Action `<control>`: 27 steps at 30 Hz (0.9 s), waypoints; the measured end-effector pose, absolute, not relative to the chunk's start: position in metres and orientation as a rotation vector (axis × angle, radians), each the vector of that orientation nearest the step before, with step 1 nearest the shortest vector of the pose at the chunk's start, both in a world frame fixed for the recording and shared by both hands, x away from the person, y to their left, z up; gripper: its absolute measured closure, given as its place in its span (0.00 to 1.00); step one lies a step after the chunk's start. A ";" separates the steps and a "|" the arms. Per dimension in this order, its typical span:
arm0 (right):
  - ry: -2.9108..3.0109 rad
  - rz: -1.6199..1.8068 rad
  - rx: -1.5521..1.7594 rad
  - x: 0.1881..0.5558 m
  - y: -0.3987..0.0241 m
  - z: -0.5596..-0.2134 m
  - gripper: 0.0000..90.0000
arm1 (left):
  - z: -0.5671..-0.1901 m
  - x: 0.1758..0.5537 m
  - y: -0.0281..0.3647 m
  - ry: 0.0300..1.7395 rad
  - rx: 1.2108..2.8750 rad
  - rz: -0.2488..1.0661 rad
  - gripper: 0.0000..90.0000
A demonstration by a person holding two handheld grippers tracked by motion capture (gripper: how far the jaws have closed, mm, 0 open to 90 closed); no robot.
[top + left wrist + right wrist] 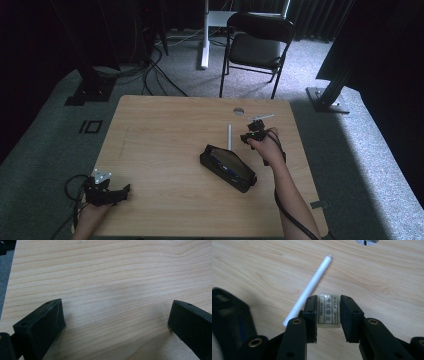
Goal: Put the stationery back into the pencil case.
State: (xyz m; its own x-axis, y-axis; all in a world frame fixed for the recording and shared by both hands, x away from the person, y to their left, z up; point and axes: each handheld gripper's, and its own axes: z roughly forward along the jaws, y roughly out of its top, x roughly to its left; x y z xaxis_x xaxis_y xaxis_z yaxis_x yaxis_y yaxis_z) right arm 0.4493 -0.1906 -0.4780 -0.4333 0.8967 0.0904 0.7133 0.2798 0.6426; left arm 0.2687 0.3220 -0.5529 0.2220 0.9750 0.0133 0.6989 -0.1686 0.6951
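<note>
The right tool [328,312] is clamped on a small labelled eraser [329,311], held above the wooden surface [160,135] beside a white pen [308,288] and a black case [228,167]. The left tool [116,322] rests with jaws apart near the surface's near left corner.

floor: grey carpet [45,150] | chair: black folding [255,45] | backdrop: dark curtains [310,15] | table: light wood [160,140]

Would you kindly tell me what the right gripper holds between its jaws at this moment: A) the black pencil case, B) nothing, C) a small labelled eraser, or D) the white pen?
C: in the right gripper view the right gripper has its pads closed on the small labelled eraser, while the white pen lies on the table beside it.
</note>
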 end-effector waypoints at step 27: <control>2.330 1.033 1.244 0.410 -0.186 -0.429 0.76 | -0.553 0.269 0.322 1.538 1.938 0.637 0.01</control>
State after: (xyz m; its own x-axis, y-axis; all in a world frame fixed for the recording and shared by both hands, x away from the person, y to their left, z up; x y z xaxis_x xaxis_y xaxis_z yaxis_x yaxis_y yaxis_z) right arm 0.4099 -0.1855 -0.4288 -0.5780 0.8134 0.0651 0.5942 0.3649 0.7168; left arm 0.2687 0.3220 -0.5530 0.2217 0.9750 0.0130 0.6988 -0.1682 0.6952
